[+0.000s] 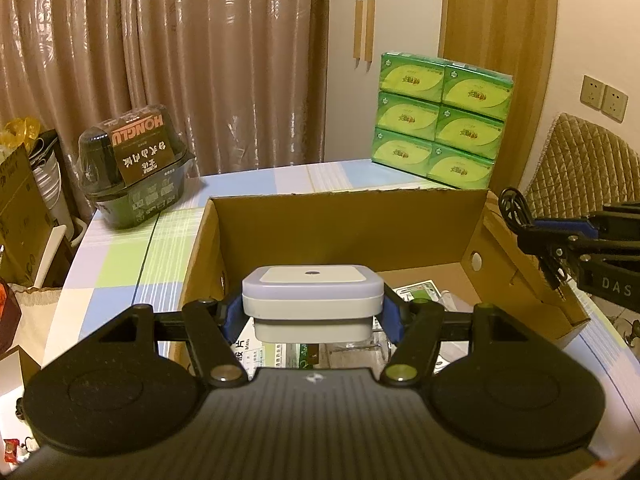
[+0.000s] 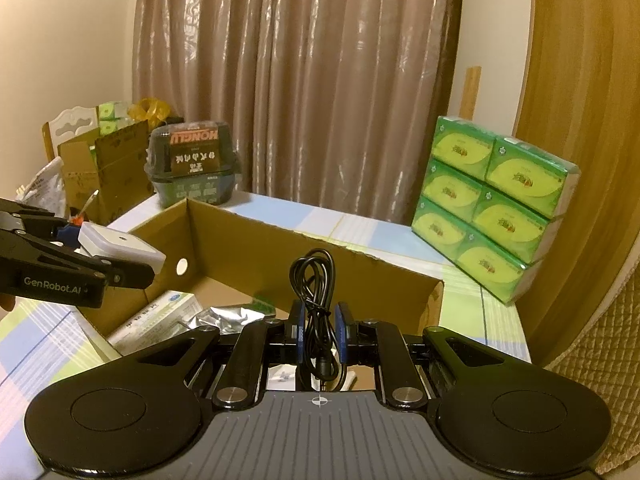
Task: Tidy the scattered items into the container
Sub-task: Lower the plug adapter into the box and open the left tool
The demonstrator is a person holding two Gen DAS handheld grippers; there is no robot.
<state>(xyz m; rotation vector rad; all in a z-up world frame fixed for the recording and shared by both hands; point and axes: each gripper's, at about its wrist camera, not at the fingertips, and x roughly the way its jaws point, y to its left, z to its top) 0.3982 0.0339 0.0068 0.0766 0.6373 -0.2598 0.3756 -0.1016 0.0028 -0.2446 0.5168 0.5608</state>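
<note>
Above cardboard box [image 1: 280, 216], left claw [image 1: 312, 312] clamps white plug-in light [image 1: 312, 294].

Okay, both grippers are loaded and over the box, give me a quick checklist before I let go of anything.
1. Left gripper shut on the white plug-in night light: ok.
2. Right gripper shut on the coiled black cable: ok.
3. Night light above the cardboard box opening: ok.
4. Cable above the opening: ok, near the front wall.
5. Free floor under each item: cannot tell; a medicine box and foil pack already lie inside.
6. Grippers apart from each other: ok.
</note>
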